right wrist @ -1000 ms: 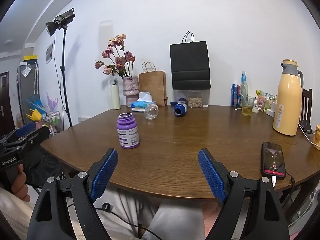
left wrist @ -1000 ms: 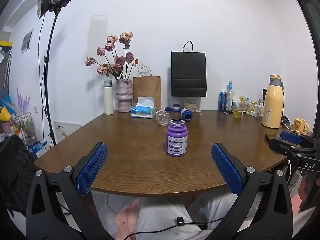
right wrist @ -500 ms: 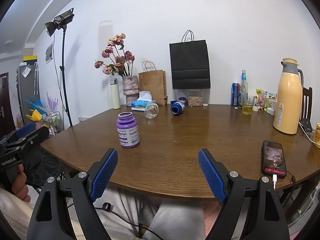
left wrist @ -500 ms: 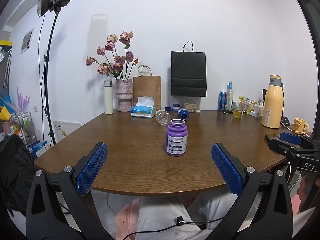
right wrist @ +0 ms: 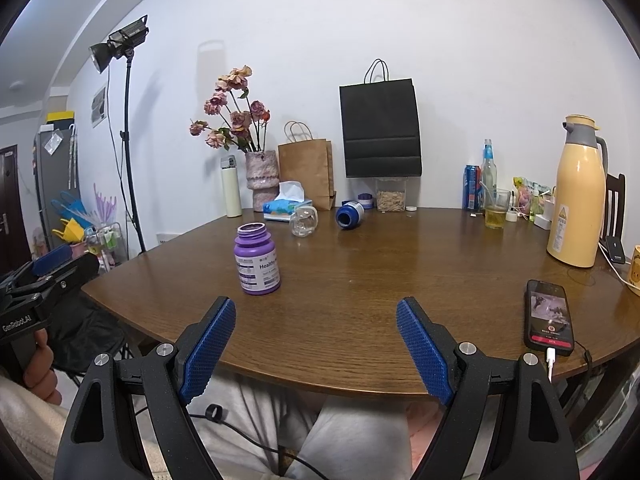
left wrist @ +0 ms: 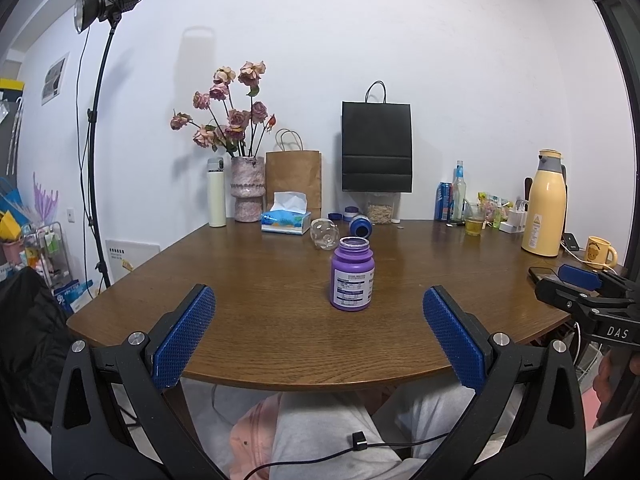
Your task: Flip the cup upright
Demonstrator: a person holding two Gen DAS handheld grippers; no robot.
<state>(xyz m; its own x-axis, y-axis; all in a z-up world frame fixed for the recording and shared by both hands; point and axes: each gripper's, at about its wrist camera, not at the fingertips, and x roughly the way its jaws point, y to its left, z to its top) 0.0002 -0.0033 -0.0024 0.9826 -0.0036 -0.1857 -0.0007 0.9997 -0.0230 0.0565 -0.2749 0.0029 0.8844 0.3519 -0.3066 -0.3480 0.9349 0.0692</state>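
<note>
Clutter lines the far edge of the brown table (left wrist: 256,320): a vase of dried roses (left wrist: 248,188), a white flask (left wrist: 216,192), a brown paper bag (left wrist: 294,180), a black bag (left wrist: 376,148), a tissue box (left wrist: 286,222), drink cans and a glass at the right, and a yellow thermos jug (left wrist: 546,210). The blue cup (right wrist: 349,215) lies on its side far back on the table, mouth turned toward the cameras, just beside a clear glass jar (right wrist: 304,221) that also lies tipped over. Nearer, a purple bottle (left wrist: 352,275) stands upright and lidless, directly between the left gripper (left wrist: 318,332) and the blue cup in the left wrist view; from the right wrist view it sits off to the left. A phone (right wrist: 549,318) with a lit screen lies on the table's near right edge, plugged into a cable. The left gripper and the right gripper (right wrist: 316,344) both hang at the near edge, fingers spread wide with nothing between them, well apart from the cup.
</note>
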